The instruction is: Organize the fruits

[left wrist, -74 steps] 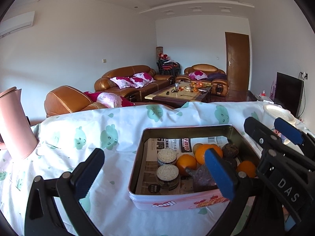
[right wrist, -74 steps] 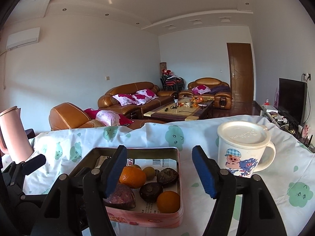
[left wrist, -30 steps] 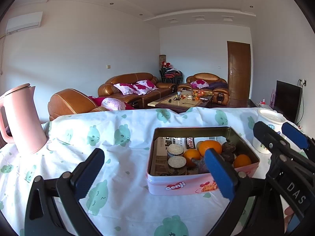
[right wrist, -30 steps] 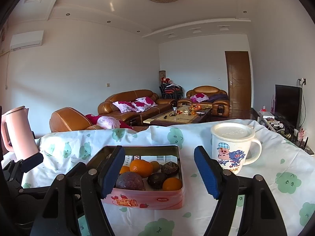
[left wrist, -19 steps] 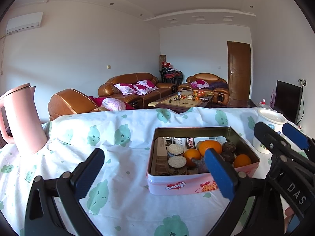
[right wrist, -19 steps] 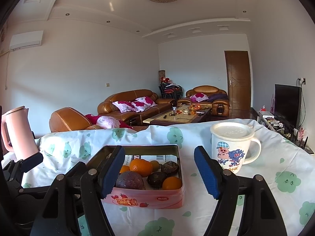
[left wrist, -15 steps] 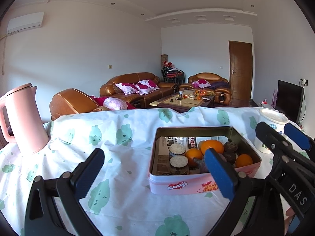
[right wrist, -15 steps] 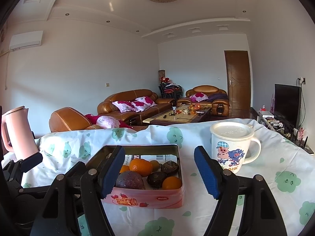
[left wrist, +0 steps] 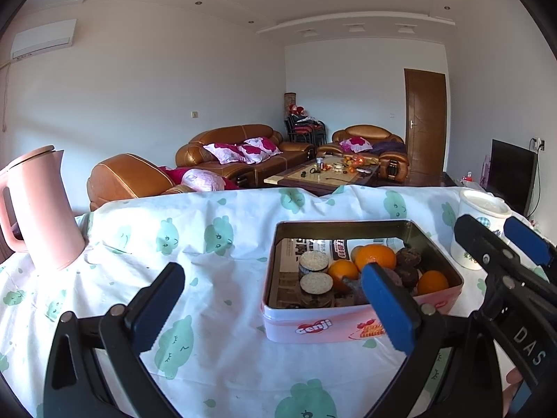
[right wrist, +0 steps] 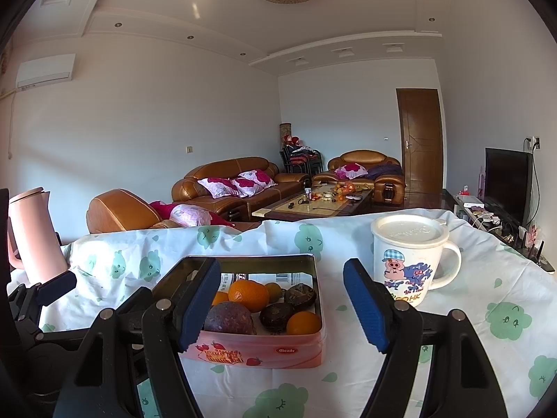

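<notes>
both grippers hang low over the tablecloth [left wrist: 216, 341], tilted slightly down and side by side. the left gripper [left wrist: 271, 299] gapes wide with nothing between its blue pads, just left of the tin [left wrist: 313, 327]. the right gripper [right wrist: 282, 303] is spread and empty too, in front of the tin's right end. the fruits [right wrist: 249, 294] sit in the tin's right half, near the mug [right wrist: 407, 261].

My gripper pads [right wrist: 200, 308] show ribbed blue rubber on matt black plastic arms. The tin [right wrist: 278, 350] has a glossy pink outside, dull metal inside, and a newsprint lining. The tablecloth [right wrist: 470, 331] is thin, creased and matt. The mug [right wrist: 405, 271] is glazed ceramic.
</notes>
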The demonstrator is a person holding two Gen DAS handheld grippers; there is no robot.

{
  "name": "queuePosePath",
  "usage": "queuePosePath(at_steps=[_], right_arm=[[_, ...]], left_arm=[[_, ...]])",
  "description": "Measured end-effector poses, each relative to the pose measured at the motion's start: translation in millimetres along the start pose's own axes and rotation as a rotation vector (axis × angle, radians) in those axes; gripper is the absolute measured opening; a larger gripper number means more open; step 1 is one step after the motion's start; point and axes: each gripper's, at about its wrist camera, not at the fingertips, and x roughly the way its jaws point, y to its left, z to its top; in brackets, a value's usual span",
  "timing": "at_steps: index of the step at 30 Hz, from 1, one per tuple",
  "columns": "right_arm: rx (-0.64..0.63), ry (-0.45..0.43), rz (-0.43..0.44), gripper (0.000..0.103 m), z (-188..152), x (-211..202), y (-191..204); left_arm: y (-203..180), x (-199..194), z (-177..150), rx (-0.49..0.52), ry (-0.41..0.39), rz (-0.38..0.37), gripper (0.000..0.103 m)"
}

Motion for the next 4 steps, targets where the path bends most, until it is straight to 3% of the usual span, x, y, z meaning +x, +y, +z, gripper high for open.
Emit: queuePosePath(at_steps=[4], right_arm=[[0.0,0.001,-0.001,0.075,-0.1,0.0,-0.1]], left_arm=[[-0.3,0.1,0.2,0.001,0.0,-0.003,0.103]])
